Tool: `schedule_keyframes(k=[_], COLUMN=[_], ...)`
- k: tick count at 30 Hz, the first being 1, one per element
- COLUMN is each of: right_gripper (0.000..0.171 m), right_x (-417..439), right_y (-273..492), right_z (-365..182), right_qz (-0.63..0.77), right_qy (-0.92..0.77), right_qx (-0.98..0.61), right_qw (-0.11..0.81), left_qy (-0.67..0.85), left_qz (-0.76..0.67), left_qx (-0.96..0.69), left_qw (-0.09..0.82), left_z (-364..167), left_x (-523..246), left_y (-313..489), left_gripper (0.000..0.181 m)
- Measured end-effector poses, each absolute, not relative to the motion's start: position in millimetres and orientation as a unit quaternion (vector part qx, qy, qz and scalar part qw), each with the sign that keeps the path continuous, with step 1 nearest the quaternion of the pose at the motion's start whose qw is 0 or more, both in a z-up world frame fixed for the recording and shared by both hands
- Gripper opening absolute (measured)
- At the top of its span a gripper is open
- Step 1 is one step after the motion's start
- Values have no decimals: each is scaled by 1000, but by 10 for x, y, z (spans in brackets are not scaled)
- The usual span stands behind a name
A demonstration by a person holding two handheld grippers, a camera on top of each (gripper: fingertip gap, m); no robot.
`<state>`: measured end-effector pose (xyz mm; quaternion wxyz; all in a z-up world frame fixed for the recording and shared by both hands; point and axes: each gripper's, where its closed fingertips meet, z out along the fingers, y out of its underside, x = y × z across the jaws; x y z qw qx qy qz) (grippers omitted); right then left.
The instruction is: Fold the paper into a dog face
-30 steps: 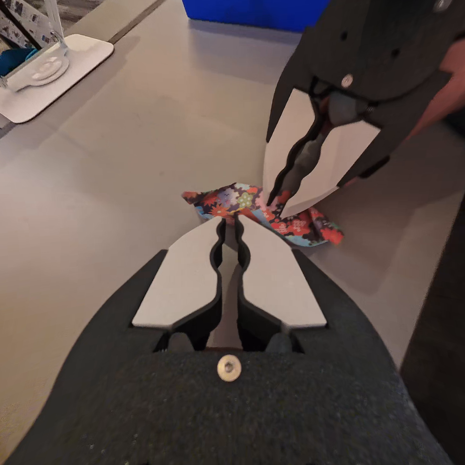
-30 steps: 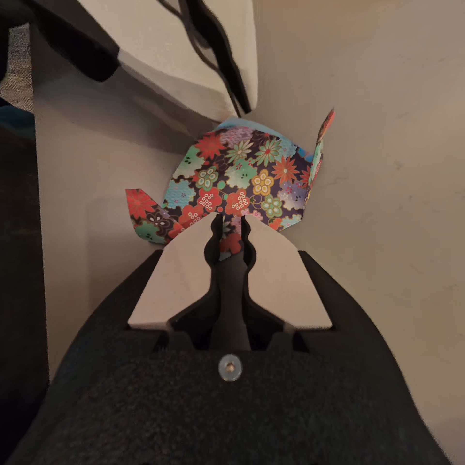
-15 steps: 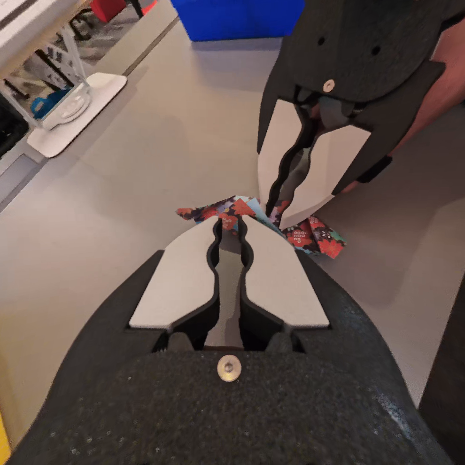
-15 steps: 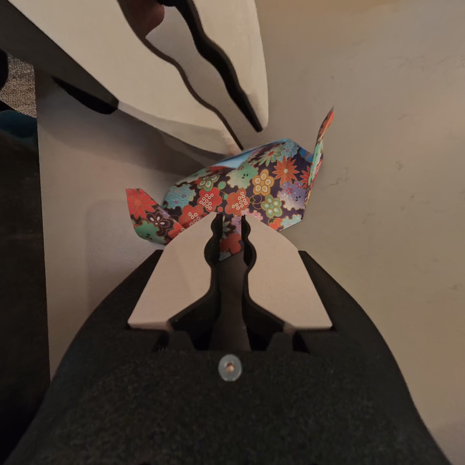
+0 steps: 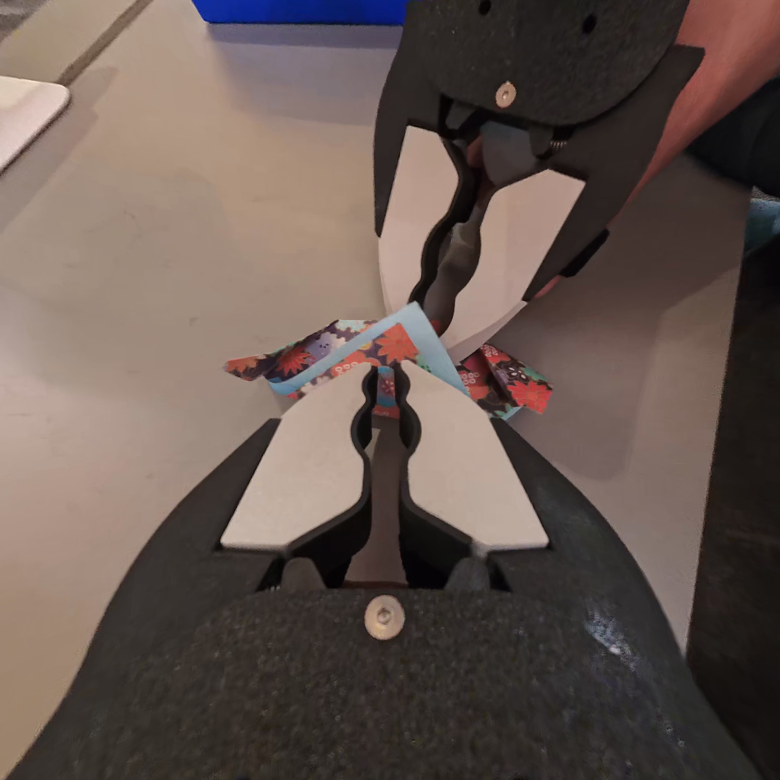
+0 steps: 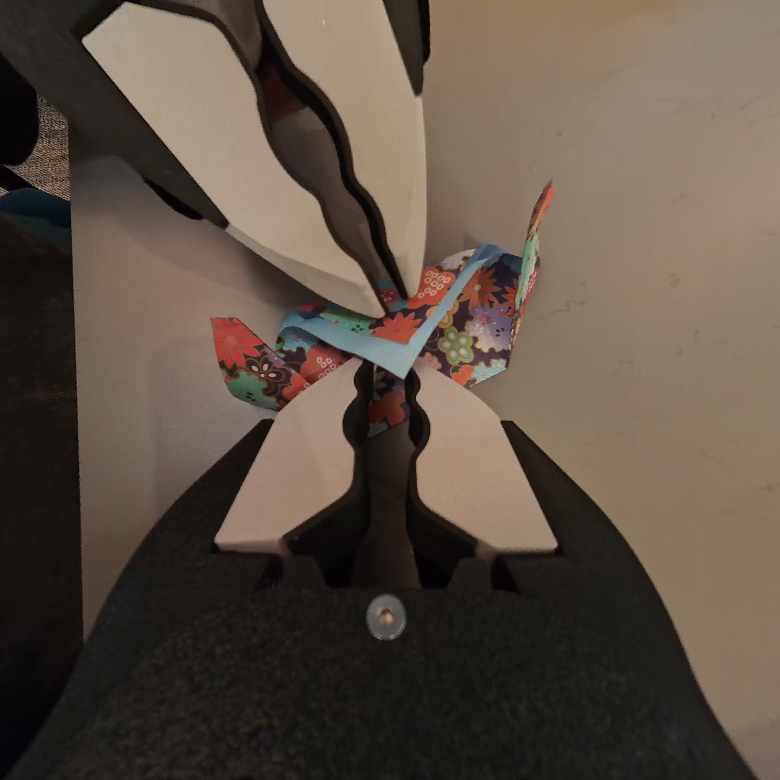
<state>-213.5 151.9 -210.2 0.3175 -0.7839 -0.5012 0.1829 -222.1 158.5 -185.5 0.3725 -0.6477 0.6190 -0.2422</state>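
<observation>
The flower-patterned paper point(image 5: 295, 358) lies partly folded on the grey table point(image 5: 190, 219), with its light blue back showing on a flap turned over. My left gripper point(image 5: 386, 373) is shut on that flap's edge. In the right wrist view it comes in from the upper left point(image 6: 390, 301) and pinches the flap above the paper point(image 6: 464, 342). My right gripper point(image 6: 385, 375) is shut on the paper's opposite corner, low at the table. In the left wrist view it stands opposite point(image 5: 441, 333), tips down on the paper. One paper ear stands upright point(image 6: 534, 236).
A blue box point(image 5: 295, 10) stands at the table's far edge. A white flat base point(image 5: 25, 114) lies at the far left. A person's hand point(image 5: 717, 105) holds the right gripper. A dark surface point(image 5: 743, 464) borders the table on the right. Less than 4 cm separates the two grippers' tips.
My left gripper moved forward, closed on the paper's near edge and lifted it over toward the right gripper, turning up the light blue back. The right gripper stayed in place.
</observation>
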Motion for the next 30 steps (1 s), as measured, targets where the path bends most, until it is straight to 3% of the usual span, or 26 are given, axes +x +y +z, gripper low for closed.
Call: schedule_keyframes(k=[16, 24, 30], right_gripper=[12, 12, 10], right_x=[-2355, -2385, -2385], right_y=[1661, 1716, 1736], right_z=[-1905, -2099, -2096], right_qz=[197, 211, 235], right_qy=[-597, -623, -606], right_qx=[-704, -704, -703], right_qw=[330, 268, 290], left_qy=[617, 608, 601], left_qz=[-239, -231, -227], left_qx=[-654, -667, -682], left_qw=[365, 364, 351], left_z=[-1897, -1929, -1975], left_x=[-2359, -2451, -2489], left_y=[1627, 1693, 1766], left_gripper=[9, 10, 14])
